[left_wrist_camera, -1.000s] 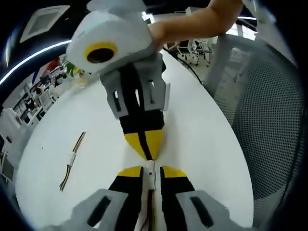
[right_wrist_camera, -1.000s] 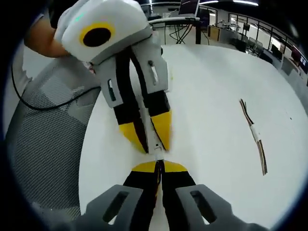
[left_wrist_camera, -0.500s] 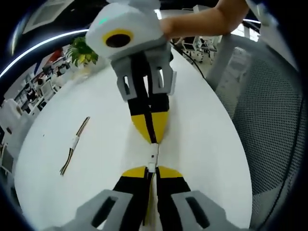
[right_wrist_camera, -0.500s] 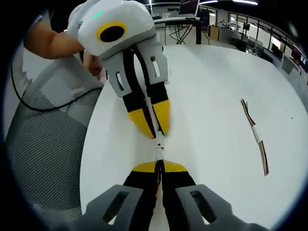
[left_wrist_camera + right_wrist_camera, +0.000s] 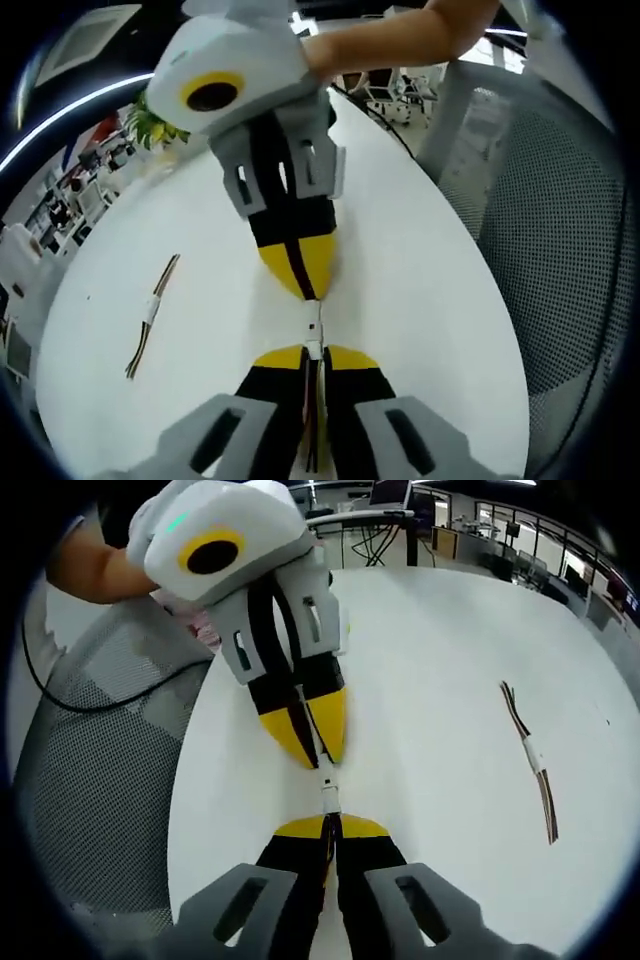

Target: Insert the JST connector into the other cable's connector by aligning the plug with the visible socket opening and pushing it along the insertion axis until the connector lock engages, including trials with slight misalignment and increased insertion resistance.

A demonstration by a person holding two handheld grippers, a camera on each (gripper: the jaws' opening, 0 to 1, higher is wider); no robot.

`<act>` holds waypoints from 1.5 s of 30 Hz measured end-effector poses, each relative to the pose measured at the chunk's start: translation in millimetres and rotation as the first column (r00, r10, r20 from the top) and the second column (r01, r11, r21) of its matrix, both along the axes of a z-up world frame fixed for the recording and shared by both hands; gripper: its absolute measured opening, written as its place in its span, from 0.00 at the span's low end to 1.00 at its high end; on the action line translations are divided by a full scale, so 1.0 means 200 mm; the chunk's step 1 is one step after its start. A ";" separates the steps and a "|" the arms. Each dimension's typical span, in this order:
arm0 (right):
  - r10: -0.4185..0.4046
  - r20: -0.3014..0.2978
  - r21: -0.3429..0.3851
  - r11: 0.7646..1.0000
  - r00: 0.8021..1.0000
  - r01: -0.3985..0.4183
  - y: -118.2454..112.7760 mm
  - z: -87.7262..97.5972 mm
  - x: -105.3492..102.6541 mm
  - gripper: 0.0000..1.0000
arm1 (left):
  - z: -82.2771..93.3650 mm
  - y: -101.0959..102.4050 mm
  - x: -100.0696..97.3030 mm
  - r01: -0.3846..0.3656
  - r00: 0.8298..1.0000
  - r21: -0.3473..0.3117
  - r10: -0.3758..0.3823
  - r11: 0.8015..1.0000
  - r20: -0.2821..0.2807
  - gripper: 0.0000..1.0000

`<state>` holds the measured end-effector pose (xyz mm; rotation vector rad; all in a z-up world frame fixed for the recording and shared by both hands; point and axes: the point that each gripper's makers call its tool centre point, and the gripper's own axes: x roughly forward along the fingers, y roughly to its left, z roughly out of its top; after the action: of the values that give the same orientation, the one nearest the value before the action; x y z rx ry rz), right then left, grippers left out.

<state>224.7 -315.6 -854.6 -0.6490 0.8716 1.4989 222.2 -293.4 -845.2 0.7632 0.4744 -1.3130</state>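
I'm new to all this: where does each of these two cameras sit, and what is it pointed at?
Left gripper view: rides on the left gripper, looking forward along its jaws over the white table at the right gripper opposite; a person's forearm shows behind that gripper.
Right gripper view: rides on the right gripper, facing the left gripper head-on; a forearm shows at upper left.
Shared: the white connectors held between the two grippers, the table, a spare cable lying on it, and a mesh chair.
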 end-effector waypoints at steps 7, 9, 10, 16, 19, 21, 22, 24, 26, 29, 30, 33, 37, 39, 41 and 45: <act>0.031 -0.039 -0.035 0.999 0.999 -0.032 0.01 0.00 0.00 0.00 | 0.00 0.00 0.01 0.036 0.999 -0.006 -0.036 0.999 0.005 0.00; 0.046 -0.045 -0.058 0.997 0.998 -0.049 0.01 0.00 0.00 0.00 | -0.01 0.00 0.01 0.043 0.999 -0.006 -0.043 0.999 0.007 0.00; 0.055 -0.045 -0.066 0.996 0.997 -0.058 0.01 0.00 0.00 0.00 | -0.01 0.00 0.01 0.044 0.999 -0.005 -0.044 0.999 0.008 0.00; 0.093 -0.041 -0.059 0.994 0.995 -0.095 0.00 -0.01 -0.01 0.00 | -0.01 0.00 0.01 0.035 0.999 -0.013 -0.035 0.999 -0.004 0.00; 0.113 0.017 -0.005 0.994 0.993 -0.113 -0.01 0.00 0.00 0.01 | -0.01 -0.01 0.02 0.014 1.000 -0.030 -0.015 0.999 -0.023 0.00; 0.111 0.043 0.036 0.993 0.993 -0.113 -0.02 0.02 0.00 0.04 | -0.01 -0.01 0.02 0.004 0.999 -0.039 -0.006 0.999 -0.036 0.00; 0.102 0.037 0.047 0.994 0.994 -0.103 -0.02 0.03 0.00 0.07 | -0.01 0.00 0.02 -0.004 0.999 -0.043 0.002 0.999 -0.040 0.00; 0.093 0.048 0.081 0.992 0.995 -0.097 -0.04 0.05 0.00 0.15 | 0.01 -0.02 0.02 -0.046 0.996 -0.090 0.039 0.995 -0.077 0.03; 0.136 0.115 0.112 0.983 0.984 -0.149 -0.04 0.05 0.00 0.15 | 0.04 -0.02 0.03 -0.065 0.996 -0.118 0.056 0.991 -0.076 0.08; 0.124 0.173 0.192 0.969 0.977 -0.157 -0.03 0.07 0.01 0.14 | 0.03 0.00 0.03 -0.072 0.995 -0.103 0.063 0.992 -0.082 0.09; 0.114 0.166 0.223 0.963 0.980 -0.150 -0.01 0.08 0.00 0.14 | 0.02 0.01 0.03 -0.079 0.994 -0.101 0.070 0.992 -0.087 0.09; 0.091 0.124 0.315 0.941 0.988 -0.126 0.02 0.10 -0.03 0.11 | 0.01 0.01 0.02 -0.099 0.990 -0.115 0.086 0.988 -0.112 0.08; 0.069 0.124 0.333 0.937 0.990 -0.107 0.01 0.07 -0.01 0.10 | 0.03 -0.02 0.02 -0.132 0.984 -0.167 0.108 0.977 -0.141 0.08; 0.061 0.113 0.365 0.926 0.992 -0.099 0.01 0.08 -0.01 0.09 | 0.03 -0.02 0.03 -0.148 0.980 -0.179 0.120 0.973 -0.156 0.08; 0.058 0.111 0.393 0.915 0.992 -0.097 0.02 0.08 -0.01 0.08 | 0.03 -0.02 0.03 -0.158 0.977 -0.188 0.126 0.969 -0.173 0.08; 0.062 0.113 0.391 0.915 0.992 -0.102 0.02 0.05 -0.02 0.08 | 0.02 -0.01 0.02 -0.174 0.970 -0.207 0.131 0.963 -0.203 0.08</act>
<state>220.4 -312.3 -845.3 -0.4571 0.4467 1.6446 226.1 -295.8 -842.0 0.4088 0.5154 -1.2728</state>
